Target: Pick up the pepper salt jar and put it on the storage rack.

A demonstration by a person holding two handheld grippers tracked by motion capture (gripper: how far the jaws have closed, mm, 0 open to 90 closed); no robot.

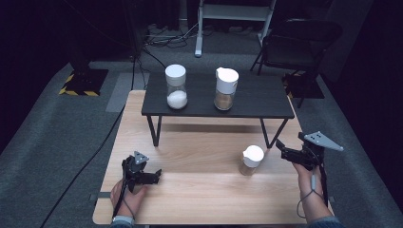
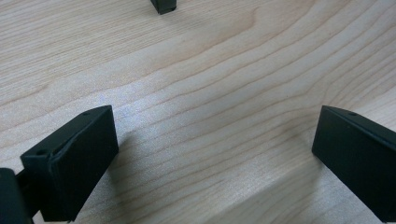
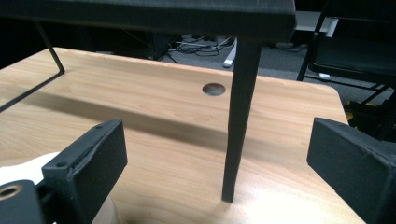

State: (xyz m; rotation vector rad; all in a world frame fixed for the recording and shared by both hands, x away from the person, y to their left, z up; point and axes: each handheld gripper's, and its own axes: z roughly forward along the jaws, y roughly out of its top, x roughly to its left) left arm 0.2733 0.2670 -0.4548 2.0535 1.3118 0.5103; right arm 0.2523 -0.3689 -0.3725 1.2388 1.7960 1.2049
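White-lidded jar (image 1: 251, 160) stands on the wooden surface (image 1: 199, 190), just left of the right gripper (image 1: 281, 147). Right gripper jaws spread wide, empty, clear of the jar. Left gripper (image 1: 154, 175) likewise spread, holding nothing, over bare surface.

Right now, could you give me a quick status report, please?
Both claws open, empty. Right claw beside the white-lidded jar, not touching. Left claw low over the table. Nothing between.
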